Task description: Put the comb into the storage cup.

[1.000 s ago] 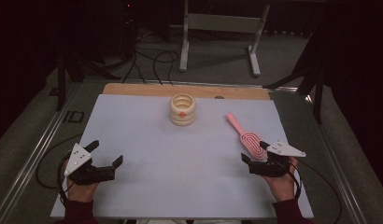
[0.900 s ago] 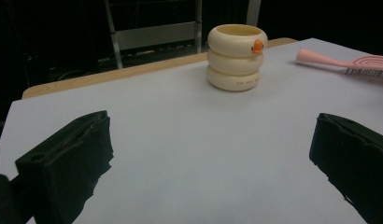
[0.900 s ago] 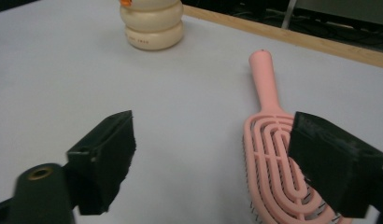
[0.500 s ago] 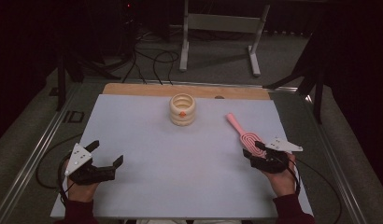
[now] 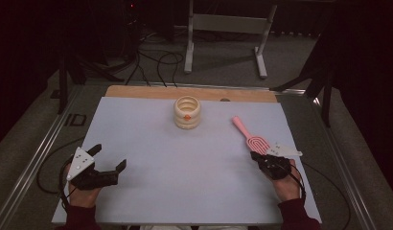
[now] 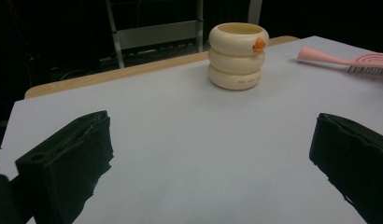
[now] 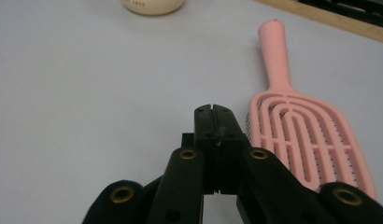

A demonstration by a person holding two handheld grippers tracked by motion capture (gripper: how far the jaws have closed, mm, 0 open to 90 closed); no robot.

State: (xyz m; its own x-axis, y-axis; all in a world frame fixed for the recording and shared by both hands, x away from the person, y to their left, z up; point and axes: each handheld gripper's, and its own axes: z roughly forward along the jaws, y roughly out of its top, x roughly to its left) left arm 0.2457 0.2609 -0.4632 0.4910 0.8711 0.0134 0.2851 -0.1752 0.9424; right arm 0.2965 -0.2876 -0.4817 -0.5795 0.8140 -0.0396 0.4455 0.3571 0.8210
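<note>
Left hand-held gripper (image 5: 108,161): I had its jaws wide apart, empty.
Right hand-held gripper (image 7: 213,112): I saw jaws pressed together beside the pink slotted plastic hairbrush (image 7: 292,116).

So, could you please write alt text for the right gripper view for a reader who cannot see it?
The right gripper, its black fingers pressed together and holding nothing, points across a pale table beside a pink vented hairbrush lying flat, handle pointing away. The base of a cream container shows at the top edge.
</note>
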